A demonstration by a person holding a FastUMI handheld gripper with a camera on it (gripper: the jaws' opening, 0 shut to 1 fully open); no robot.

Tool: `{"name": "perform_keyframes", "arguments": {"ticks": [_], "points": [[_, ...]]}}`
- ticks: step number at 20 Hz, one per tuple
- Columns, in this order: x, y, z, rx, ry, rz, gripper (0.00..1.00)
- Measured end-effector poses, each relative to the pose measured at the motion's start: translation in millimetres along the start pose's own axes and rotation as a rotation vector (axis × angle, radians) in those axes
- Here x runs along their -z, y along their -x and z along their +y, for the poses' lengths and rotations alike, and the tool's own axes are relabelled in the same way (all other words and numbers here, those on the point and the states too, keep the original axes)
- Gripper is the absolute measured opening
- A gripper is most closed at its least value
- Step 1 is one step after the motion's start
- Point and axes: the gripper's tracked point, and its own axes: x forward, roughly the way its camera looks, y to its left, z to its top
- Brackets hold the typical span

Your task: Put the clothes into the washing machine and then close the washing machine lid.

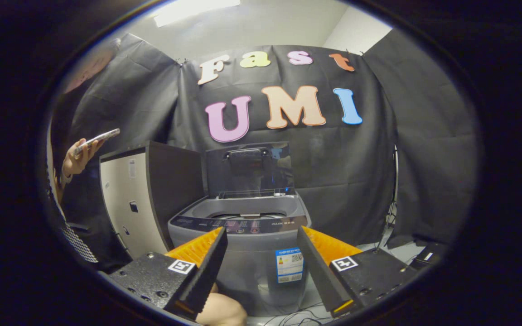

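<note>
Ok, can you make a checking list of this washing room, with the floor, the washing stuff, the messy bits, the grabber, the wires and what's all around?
Surface: pale floor, seen beside the machine.
Job's things: grey top-loading washing machine just ahead of the fingers, its lid standing open; clothes: nothing seen.
Clutter: small dark box on the floor to the right.
Grippers: gripper open, holding nothing, fingers aimed at the machine's front.
Cables: thin wires on the floor below the machine.
Surroundings: tall cabinet left of the machine; a person's hand holding a phone; black cloth wall behind.
</note>
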Motion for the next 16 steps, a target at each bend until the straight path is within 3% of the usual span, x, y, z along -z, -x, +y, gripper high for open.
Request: {"name": "perform_keyframes", "arguments": {"ticks": [2, 16], "points": [[9.6, 2.6, -0.7, 0.004, 0.053, 0.037, 0.94], [8.7, 7.0, 3.3, -0.011, 0.043, 0.037, 0.95]]}}
